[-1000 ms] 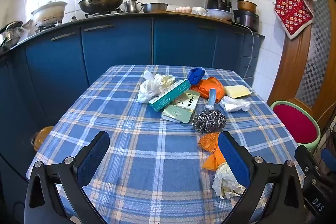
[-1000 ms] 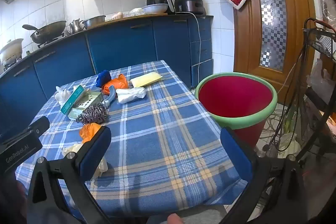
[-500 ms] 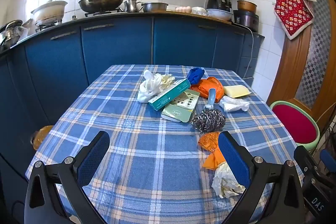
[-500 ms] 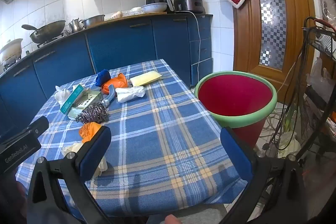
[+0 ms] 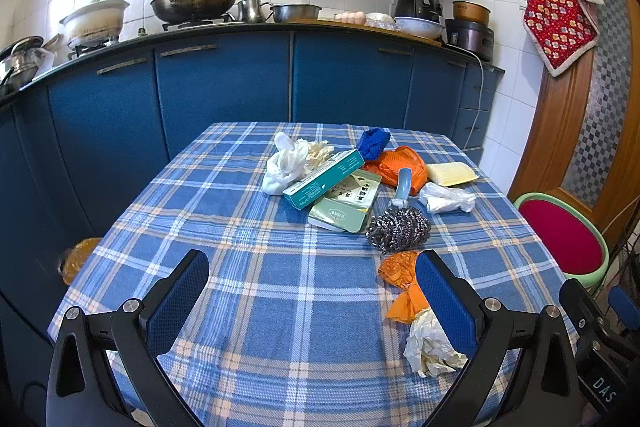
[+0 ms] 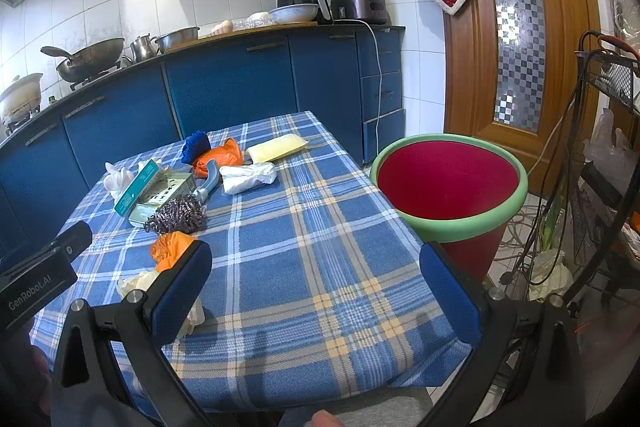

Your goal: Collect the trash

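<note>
— Plaid cloth covers the bench (image 5: 280, 307); its near half lies bare. Both hand-held grippers?
— Left hand-held gripper (image 5: 312, 283) and right hand-held gripper (image 6: 316, 275) gape wide, empty. Crumpled paper (image 5: 430, 349) lies near the bench's right edge, beside the green-rimmed red bin (image 6: 448, 183).

right tool (image 6: 316, 291) wide apart over checked tablecloth (image 6: 320, 227), litter far left, red bin (image 6: 448, 183) just beside table edge

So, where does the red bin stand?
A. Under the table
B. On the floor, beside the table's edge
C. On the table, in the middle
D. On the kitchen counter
B: the bin stands on the floor next to the table, its green rim about level with the tabletop.
</note>
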The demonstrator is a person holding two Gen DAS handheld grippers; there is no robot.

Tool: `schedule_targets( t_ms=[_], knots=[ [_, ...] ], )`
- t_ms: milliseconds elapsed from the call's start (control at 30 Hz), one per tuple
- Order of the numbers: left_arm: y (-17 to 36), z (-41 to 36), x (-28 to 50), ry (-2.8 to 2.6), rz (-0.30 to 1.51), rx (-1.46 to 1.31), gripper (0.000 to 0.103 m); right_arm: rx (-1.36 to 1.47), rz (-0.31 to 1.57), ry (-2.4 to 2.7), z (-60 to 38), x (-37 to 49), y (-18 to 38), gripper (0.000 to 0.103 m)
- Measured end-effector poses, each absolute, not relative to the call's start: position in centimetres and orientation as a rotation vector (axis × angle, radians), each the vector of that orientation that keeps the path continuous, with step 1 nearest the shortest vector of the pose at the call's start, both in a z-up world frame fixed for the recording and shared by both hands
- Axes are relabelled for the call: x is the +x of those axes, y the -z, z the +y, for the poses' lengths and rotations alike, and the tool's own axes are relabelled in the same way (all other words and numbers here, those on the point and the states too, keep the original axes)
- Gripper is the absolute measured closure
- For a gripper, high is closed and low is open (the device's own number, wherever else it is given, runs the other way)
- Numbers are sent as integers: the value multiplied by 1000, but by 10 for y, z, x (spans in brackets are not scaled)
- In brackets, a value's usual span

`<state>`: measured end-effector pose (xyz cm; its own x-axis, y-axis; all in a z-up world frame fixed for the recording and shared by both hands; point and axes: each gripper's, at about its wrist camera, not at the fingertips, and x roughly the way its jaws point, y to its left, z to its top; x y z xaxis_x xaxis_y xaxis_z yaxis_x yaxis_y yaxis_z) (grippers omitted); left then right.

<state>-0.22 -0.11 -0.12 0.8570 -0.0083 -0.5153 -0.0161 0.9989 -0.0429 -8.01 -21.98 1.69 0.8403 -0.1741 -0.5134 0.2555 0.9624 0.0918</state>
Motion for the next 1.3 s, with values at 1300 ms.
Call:
schedule_targets(
  t_ms=[1300],
  knots=[
    [2, 3, -1, -5, 549, -54, 1, 166, 539, 228, -221, -79, -13, 1]
  ],
)
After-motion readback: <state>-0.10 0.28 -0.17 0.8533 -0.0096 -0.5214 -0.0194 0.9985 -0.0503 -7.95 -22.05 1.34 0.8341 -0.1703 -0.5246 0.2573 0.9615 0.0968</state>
